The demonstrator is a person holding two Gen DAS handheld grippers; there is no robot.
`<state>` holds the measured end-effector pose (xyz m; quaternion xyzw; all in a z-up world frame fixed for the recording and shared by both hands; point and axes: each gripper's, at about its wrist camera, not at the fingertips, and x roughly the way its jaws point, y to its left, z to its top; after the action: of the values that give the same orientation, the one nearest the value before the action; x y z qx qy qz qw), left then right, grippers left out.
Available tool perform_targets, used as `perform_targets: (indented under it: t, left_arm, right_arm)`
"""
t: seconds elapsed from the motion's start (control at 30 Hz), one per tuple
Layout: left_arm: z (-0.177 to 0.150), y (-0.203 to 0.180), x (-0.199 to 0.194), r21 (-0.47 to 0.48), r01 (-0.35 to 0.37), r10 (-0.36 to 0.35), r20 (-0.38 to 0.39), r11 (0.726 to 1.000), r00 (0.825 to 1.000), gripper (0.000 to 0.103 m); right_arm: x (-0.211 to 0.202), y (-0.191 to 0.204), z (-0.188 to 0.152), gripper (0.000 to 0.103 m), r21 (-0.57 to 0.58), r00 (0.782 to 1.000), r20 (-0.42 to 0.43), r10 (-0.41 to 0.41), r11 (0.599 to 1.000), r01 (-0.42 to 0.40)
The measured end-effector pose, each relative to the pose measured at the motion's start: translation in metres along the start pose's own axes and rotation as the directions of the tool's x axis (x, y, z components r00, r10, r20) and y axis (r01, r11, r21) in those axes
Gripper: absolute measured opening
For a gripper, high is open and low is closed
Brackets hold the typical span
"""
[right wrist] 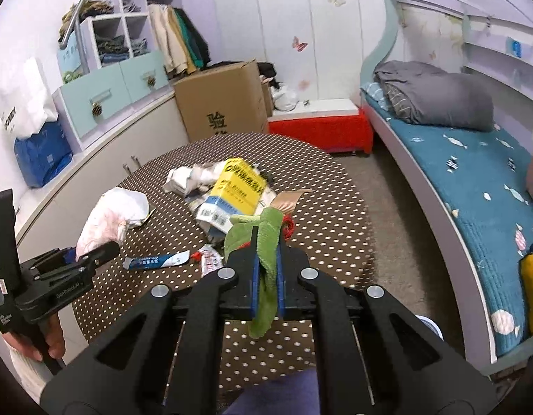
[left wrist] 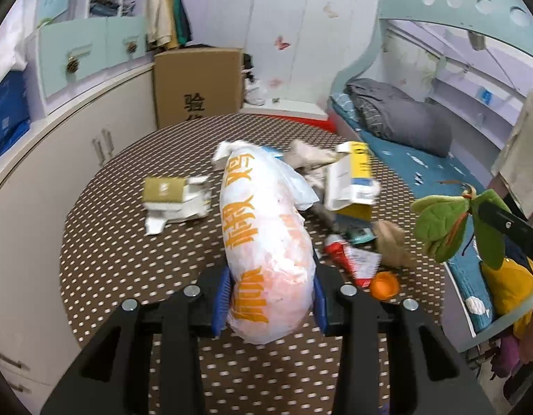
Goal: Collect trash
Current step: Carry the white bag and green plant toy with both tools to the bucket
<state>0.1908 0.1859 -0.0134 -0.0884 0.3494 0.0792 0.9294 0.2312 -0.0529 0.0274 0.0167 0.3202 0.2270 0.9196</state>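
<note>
**tidy_q:** So how far along is the trash pickup here?

**benchwatcher:** Barely started, I'd say. Going from the fingers out: the left gripper (left wrist: 270,297) has its blue pads clamped on both sides of a stuffed white plastic bag (left wrist: 266,242) with orange print, so that one's held, and it looks raised off the table (left wrist: 111,242). The right gripper (right wrist: 267,276) is squeezed nearly shut on a floppy green cloth (right wrist: 268,242) with red string on it; the cloth hangs out below the pads.

**tidy_q:** And what's left?

**benchwatcher:** Most of it. Around the middle of the dotted table there's a yellow box (right wrist: 240,186) on a heap of crumpled paper (right wrist: 194,178), and a torn beige carton (left wrist: 173,197) toward the left edge. Nearer the front sit a blue-and-white tube (right wrist: 156,262), a red wrapper (left wrist: 349,257) and an orange cap (left wrist: 384,285) close to the right edge.

**tidy_q:** Any bin?

**benchwatcher:** None I can spot. There's a big cardboard box (right wrist: 225,100) on the floor past the far edge, but I can't tell if that's where stuff goes. My guess: two pieces in hand, nothing dropped off yet.
</note>
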Motion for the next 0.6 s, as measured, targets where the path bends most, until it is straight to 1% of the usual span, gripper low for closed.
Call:
perform_targets:
  t: [0.17, 0.23, 0.3, 0.4, 0.6]
  left_arm:
    - [0.006, -0.035, -0.001, 0.07, 0.052, -0.054, 0.023, 0.996, 0.998, 0.038]
    - [0.008, -0.047, 0.0, 0.084, 0.086, -0.088, 0.018, 0.993, 0.996, 0.038]
    - [0.008, -0.059, 0.0, 0.104, 0.101, -0.103, 0.018, 0.989, 0.995, 0.038]
    - [0.007, -0.086, 0.001, 0.159, 0.147, -0.151, 0.011, 0.976, 0.989, 0.038]
    - [0.003, -0.128, 0.005, 0.228, 0.216, -0.218, -0.016, 0.949, 0.976, 0.038]
  right_arm:
    - [-0.015, -0.019, 0.0, 0.008, 0.03, 0.999, 0.03, -0.04, 0.999, 0.039]
    - [-0.021, -0.028, -0.001, 0.008, 0.043, 0.998, 0.039, -0.055, 0.998, 0.053]
    - [-0.028, -0.037, -0.001, 0.008, 0.058, 0.996, 0.047, -0.076, 0.996, 0.073]
    - [-0.037, -0.051, -0.005, 0.008, 0.086, 0.993, 0.05, -0.108, 0.991, 0.103]
    - [-0.055, -0.08, -0.015, 0.008, 0.145, 0.983, 0.053, -0.178, 0.975, 0.169]
